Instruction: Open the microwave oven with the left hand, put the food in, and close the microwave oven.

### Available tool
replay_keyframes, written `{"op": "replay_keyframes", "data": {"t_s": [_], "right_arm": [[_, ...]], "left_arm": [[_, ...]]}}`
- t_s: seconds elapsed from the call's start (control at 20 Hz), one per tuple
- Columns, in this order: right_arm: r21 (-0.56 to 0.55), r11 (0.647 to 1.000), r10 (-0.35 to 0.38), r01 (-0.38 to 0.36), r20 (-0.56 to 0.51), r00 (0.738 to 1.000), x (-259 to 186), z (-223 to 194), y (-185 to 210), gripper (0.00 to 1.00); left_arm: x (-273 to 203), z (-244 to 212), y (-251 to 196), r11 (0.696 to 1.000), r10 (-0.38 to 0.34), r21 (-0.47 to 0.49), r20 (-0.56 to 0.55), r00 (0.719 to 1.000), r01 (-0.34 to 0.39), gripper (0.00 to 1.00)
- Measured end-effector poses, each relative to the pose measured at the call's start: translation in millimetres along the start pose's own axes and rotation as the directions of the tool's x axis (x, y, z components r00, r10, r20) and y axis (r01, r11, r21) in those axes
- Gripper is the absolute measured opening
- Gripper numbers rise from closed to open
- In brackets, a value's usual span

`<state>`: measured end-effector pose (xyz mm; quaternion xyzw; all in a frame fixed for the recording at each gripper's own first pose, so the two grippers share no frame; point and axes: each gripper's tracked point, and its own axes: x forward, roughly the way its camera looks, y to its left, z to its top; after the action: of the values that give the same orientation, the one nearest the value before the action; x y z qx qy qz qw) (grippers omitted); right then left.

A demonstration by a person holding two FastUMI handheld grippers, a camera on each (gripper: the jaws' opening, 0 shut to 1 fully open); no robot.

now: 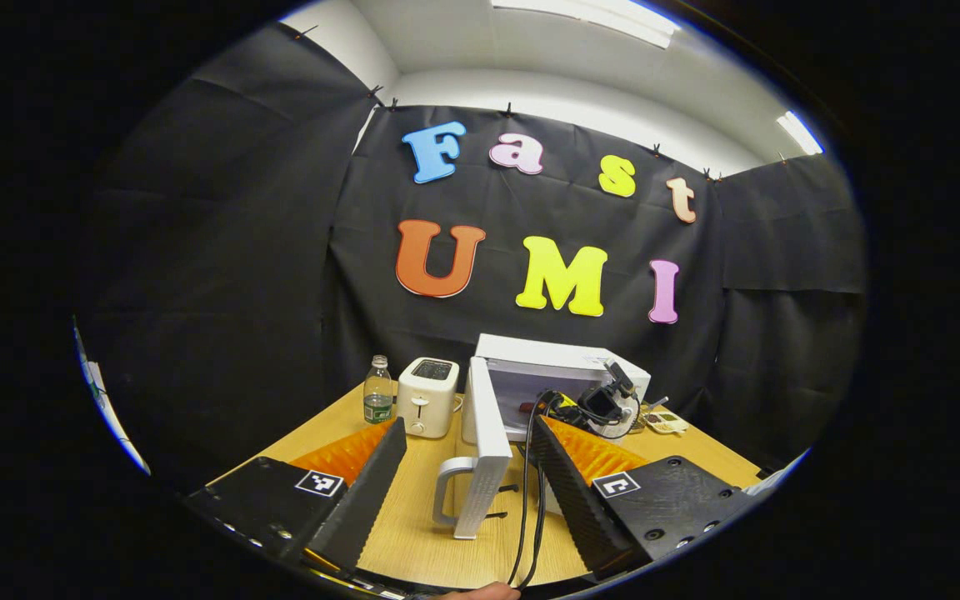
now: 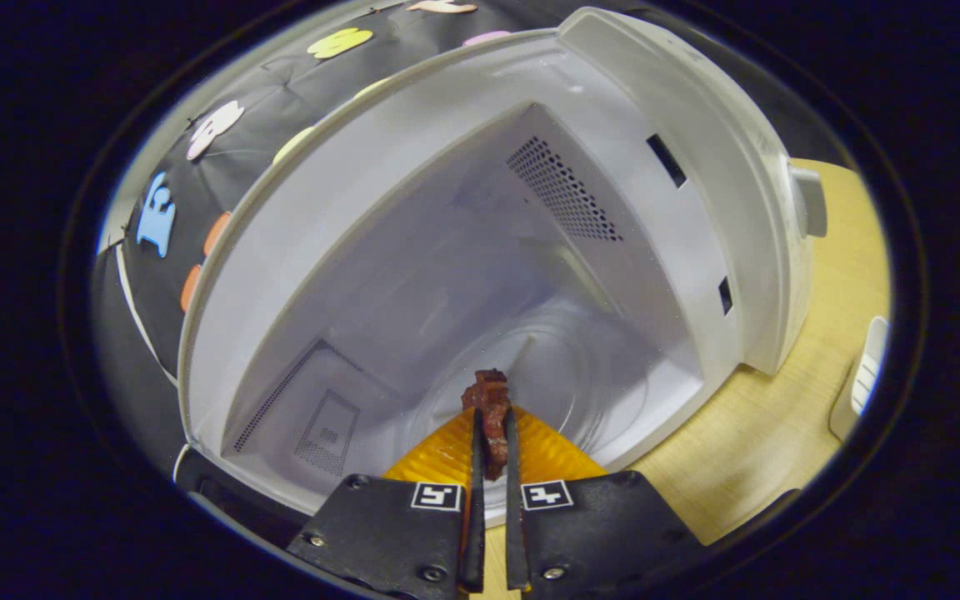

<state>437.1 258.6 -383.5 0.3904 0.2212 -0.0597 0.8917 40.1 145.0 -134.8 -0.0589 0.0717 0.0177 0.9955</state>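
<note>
Microwave oven, white and boxy (image 1: 563,367), stands ahead of your left gripper (image 1: 467,437), whose fingers are spread wide with nothing between them. Its white door with a pale handle (image 1: 484,450) hangs open, edge-on between those fingers. Your right gripper (image 2: 492,429) is nearly closed on a dark red, lumpy piece of food (image 2: 490,408), both fingers pressing it, the tips reaching into the white cavity above the glass turntable (image 2: 580,375). Left of your left fingers, on the wooden table (image 1: 413,533), stand a white toaster (image 1: 427,396) and a clear bottle (image 1: 377,390).
</note>
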Motion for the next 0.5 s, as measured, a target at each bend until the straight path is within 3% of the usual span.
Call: {"op": "replay_keyframes", "data": {"t_s": [0.15, 0.2, 0.25, 0.3, 0.35, 0.4, 0.5], "right_arm": [[-0.059, 0.998, -0.005, 0.006, 0.028, 1.0, 9.8, -0.1, 1.3, 0.13], [-0.088, 0.996, -0.005, 0.009, 0.035, 0.999, 11.4, -0.4, 3.3, 0.05], [-0.106, 0.994, -0.005, 0.01, 0.043, 0.999, 12.9, 1.1, 5.0, 0.14], [-0.123, 0.992, -0.003, 0.009, 0.047, 0.999, 14.1, 0.7, 4.2, 0.14], [-0.148, 0.989, -0.002, 0.009, 0.049, 0.999, 16.1, 1.1, 4.5, 0.06], [-0.184, 0.983, 0.004, 0.005, 0.052, 0.999, 17.7, 1.9, 5.4, 0.15], [-0.271, 0.962, -0.017, 0.028, 0.041, 0.999, 19.5, 0.8, 3.6, 0.16]], "left_arm": [[7.6, -10.5, 7.5, 1.0, 0.013, -0.019, -0.025, 1.0, -0.013, 0.93], [10.7, -13.1, 10.0, 1.0, 0.018, -0.023, -0.032, 0.999, -0.018, 0.93], [12.1, -14.9, 11.7, 0.999, 0.02, -0.026, -0.034, 0.999, -0.021, 0.93], [12.5, -15.5, 13.6, 0.999, 0.021, -0.027, -0.031, 0.999, -0.022, 0.93], [11.1, -17.1, 13.1, 0.999, 0.017, -0.03, -0.032, 0.999, -0.017, 0.93], [10.9, -18.1, 8.8, 0.999, 0.002, -0.032, -0.031, 1.0, -0.003, 0.93], [9.5, -16.4, 5.6, 0.999, -0.016, -0.033, -0.021, 1.0, 0.015, 0.93]]}}
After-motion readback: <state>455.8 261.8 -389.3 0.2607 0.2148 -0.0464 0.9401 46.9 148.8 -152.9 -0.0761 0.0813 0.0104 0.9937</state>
